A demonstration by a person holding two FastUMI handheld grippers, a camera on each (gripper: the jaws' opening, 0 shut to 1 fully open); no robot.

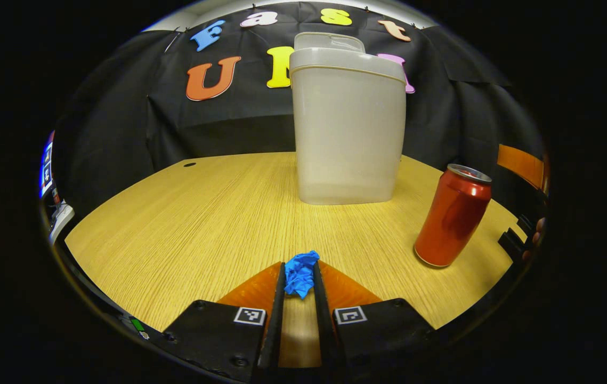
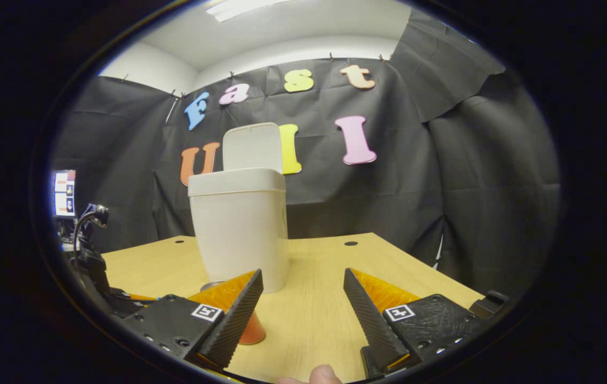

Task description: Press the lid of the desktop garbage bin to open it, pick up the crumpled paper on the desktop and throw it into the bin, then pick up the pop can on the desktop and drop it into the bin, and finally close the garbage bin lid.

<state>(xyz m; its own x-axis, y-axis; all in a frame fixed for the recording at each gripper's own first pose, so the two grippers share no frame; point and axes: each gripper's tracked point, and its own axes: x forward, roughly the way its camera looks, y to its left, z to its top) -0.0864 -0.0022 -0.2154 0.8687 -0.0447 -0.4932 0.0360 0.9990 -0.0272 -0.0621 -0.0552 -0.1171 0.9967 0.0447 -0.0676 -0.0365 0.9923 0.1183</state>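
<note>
Currently we clamp the crumpled paper (image 1: pixel 301 274) in the left hand-held gripper (image 1: pixel 300 285) for transfer to the open-lidded bin (image 1: pixel 348 128); right hand-held gripper (image 2: pixel 303 296) waits wide, empty.

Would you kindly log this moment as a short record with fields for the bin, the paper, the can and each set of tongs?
bin: garbage bin upright on the table, lid raised open
paper: blue crumpled paper clamped between the left tongs, not yet in the bin
can: red pop can standing on the table, right of the bin in the left gripper view
right tongs: right tongs open, holding nothing
</note>
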